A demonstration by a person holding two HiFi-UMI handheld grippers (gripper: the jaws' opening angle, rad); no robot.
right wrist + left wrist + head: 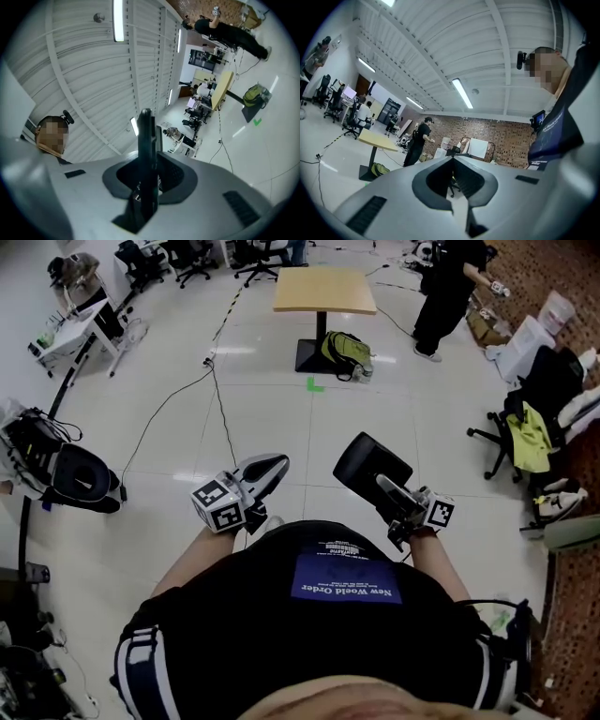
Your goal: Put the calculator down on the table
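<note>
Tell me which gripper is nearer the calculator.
Right. The right gripper is clamped on the calculator; the left gripper, shut and empty, is apart from it, to its left in the head view.

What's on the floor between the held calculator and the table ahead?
In the head view, mostly bare floor lies between the calculator and the table: only a green tape mark and a backpack by the table's base.
</note>
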